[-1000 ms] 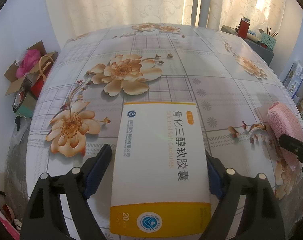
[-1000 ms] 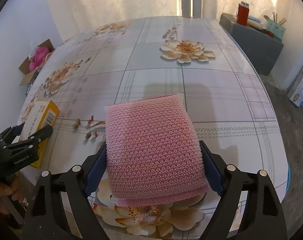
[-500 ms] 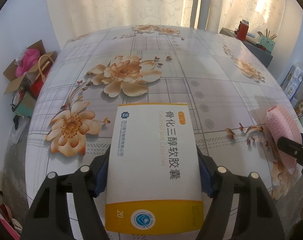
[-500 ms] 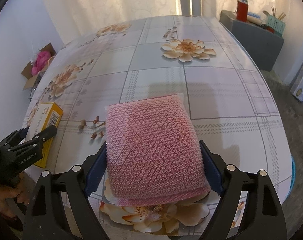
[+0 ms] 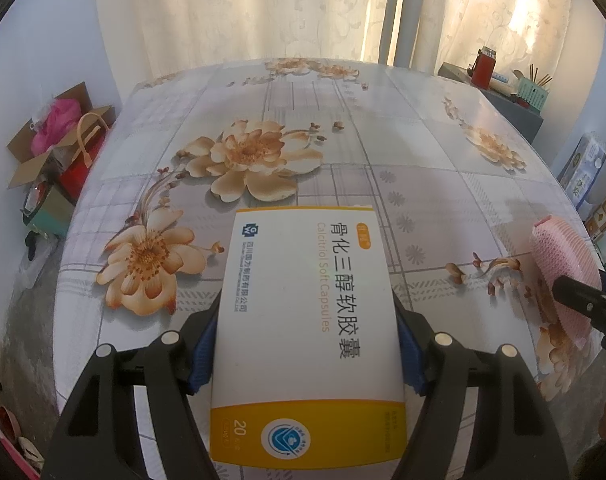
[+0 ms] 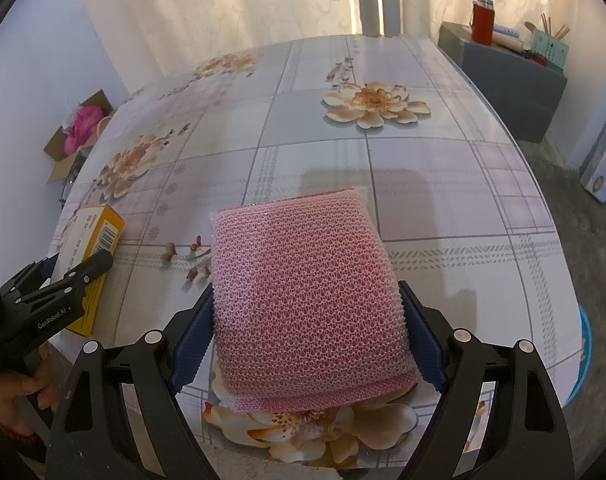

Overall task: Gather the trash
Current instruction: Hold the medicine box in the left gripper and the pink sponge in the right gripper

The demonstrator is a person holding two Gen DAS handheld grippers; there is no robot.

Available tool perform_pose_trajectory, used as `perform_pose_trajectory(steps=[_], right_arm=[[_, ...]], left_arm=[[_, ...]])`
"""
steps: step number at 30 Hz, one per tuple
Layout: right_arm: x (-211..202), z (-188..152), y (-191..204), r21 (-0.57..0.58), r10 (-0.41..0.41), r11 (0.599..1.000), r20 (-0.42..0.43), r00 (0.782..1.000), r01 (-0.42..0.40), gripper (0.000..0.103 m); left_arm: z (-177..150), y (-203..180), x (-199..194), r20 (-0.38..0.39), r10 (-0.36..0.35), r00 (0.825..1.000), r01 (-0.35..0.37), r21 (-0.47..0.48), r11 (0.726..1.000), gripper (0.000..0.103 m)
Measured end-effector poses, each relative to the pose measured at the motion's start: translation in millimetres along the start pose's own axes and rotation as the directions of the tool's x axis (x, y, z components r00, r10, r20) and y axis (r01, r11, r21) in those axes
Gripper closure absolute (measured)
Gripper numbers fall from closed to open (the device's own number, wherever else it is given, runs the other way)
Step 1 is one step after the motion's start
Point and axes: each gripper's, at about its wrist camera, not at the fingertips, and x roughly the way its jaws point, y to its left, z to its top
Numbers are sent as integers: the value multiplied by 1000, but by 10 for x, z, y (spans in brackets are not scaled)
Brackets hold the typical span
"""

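Left gripper [image 5: 307, 356] fingers clamped on white-and-yellow cardboard medicine box [image 5: 309, 332]; right gripper [image 6: 309, 344] fingers pinching pink mesh scouring pad [image 6: 307, 304]. Both low over floral counter [image 6: 443, 208]. Lift straight, keep squeeze even.

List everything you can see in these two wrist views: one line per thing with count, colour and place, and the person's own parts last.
medicine box: one, white and yellow, between the left tongs' pads
mesh scouring pad: one, pink, between the right tongs' pads
table: one, floral cloth, under both
cardboard box: one, brown, pink stuff inside, on the floor at the left
grey cabinet: one, beyond the table at the right
red flask: one, on the cabinet
curtain: cream, behind the table
left tongs: black, blue pads, pressing the box's sides
right tongs: black, blue pads, against the pad's sides
hand: one, lower left in the right view
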Motion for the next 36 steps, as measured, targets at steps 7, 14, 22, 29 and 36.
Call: perform_pose_trajectory(steps=[7, 14, 22, 29, 36], right_arm=[[-44, -11, 3, 2, 3, 1000, 9, 1000, -3, 23], [-65, -13, 3, 6, 6, 1000, 13, 1000, -6, 23], [-106, -21, 1, 9, 7, 1000, 21, 1000, -7, 23], [-154, -37, -5, 16, 9, 1000, 33, 999, -10, 23], [-230, -61, -30, 27, 14, 1000, 50, 999, -15, 23]], left_arm=[[12, -20, -63, 18, -3, 1000, 3, 0, 1000, 33], [9, -33, -105, 28, -1, 1000, 1, 3, 1000, 33], [17, -41, -155, 39, -4, 999, 4, 2, 1000, 33], [12, -49, -224, 54, 0, 999, 0, 7, 1000, 33], [6, -64, -312, 70, 2, 998, -2, 8, 1000, 33]])
